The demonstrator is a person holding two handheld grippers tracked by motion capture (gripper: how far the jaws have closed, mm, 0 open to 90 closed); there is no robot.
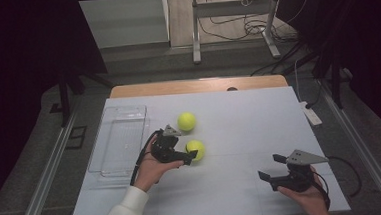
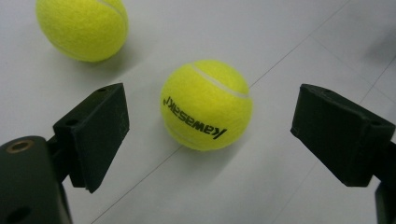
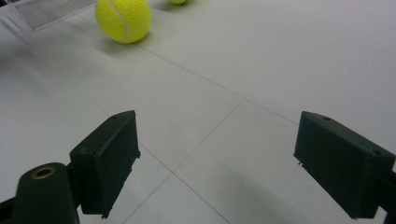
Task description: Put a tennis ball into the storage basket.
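Observation:
Two yellow tennis balls lie on the pale table mat point(image 1: 240, 129). The far ball point(image 1: 186, 121) point(image 2: 81, 28) sits mid-table. The near ball point(image 1: 195, 149) point(image 2: 205, 105), printed "Kawasaki", rests just ahead of my left gripper point(image 1: 187, 151) point(image 2: 212, 102), which is open; its jaws stand wide on either side of the ball without touching it. My right gripper point(image 1: 269, 167) point(image 3: 217, 135) is open and empty over bare mat at the front right. In the right gripper view the near ball point(image 3: 123, 18) lies far ahead to the left, and the edge of the other ball point(image 3: 177, 1) peeks in at the top.
A clear plastic tray point(image 1: 118, 139) point(image 3: 51, 9) stands empty at the table's left, close to my left hand. A white power strip point(image 1: 310, 113) lies at the right edge. Open mat stretches between the two grippers and along the front.

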